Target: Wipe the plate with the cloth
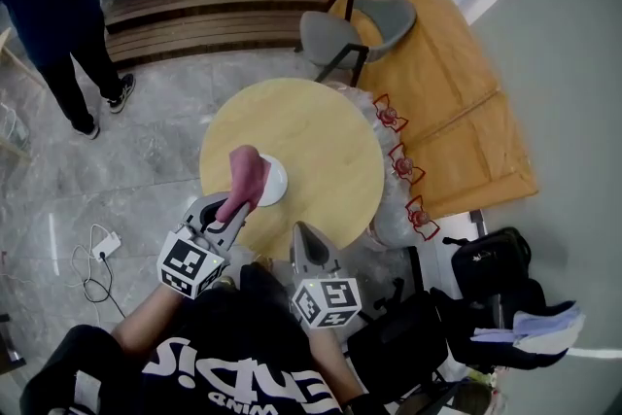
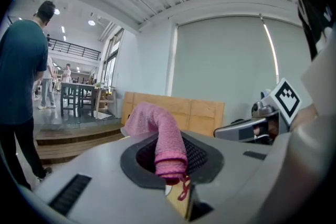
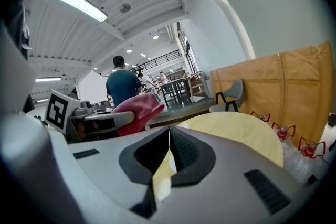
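A small white plate (image 1: 273,180) lies on the round wooden table (image 1: 311,141), near its front left. My left gripper (image 1: 229,208) is shut on a pink cloth (image 1: 244,176) that stands up from the jaws and overlaps the plate's left edge in the head view. In the left gripper view the cloth (image 2: 160,136) is pinched between the pads and curls over to the left. My right gripper (image 1: 303,243) hovers at the table's front edge, right of the plate, jaws shut with nothing between them (image 3: 169,152). The cloth (image 3: 137,109) shows at its left.
A grey chair (image 1: 355,26) stands behind the table. A wooden panel (image 1: 437,63) leans at the right, with red-capped bottles (image 1: 401,165) in plastic by the table. A person in dark clothes (image 1: 58,24) stands at the far left. A black bag (image 1: 491,258) lies on the floor.
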A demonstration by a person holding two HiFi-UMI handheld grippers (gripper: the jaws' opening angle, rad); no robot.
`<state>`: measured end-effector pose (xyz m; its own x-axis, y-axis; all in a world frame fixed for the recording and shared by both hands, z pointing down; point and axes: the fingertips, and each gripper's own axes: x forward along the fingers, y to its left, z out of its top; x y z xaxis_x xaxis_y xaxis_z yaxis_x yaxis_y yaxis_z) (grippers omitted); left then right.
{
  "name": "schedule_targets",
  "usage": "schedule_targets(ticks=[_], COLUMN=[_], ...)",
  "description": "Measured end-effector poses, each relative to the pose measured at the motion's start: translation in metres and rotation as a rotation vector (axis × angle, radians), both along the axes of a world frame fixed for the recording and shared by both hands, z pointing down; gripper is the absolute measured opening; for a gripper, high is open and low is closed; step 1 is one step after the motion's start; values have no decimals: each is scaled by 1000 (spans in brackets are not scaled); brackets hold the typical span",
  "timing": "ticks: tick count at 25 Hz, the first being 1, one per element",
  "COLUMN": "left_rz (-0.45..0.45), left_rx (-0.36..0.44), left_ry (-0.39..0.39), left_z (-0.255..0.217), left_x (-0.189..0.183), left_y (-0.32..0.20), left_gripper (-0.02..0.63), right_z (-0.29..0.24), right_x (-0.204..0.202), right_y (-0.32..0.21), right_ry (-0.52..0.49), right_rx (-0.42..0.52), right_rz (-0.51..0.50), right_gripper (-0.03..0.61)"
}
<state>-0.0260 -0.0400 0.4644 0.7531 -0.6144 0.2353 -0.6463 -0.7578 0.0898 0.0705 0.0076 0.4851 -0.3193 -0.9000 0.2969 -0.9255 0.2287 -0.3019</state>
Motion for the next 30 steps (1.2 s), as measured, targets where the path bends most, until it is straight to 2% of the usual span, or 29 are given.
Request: schedule_targets(ticks=[10,21,26,28,30], left_rz=[-15,22,62,73,85], left_rx=[8,-44,-98,-117,-134], left_ry=[-48,-128,-160,-170,-183], left_z=[13,43,68,76,84], left_x=[45,61,63,63,61], left_y=[-44,-70,-78,-85,-91], left_gripper=[52,52,52,52,52], right_z=[19,76,117,133,152], right_x=[44,46,41,39,33], right_y=[-38,-63,-81,-91,-101], right_ry=[-2,1,-30,-41,-52], right_rx=[-31,-164,-271,-313,-367], right_rz=[-38,-111,-107,-101,-111], right_gripper=[23,23,25,41,112])
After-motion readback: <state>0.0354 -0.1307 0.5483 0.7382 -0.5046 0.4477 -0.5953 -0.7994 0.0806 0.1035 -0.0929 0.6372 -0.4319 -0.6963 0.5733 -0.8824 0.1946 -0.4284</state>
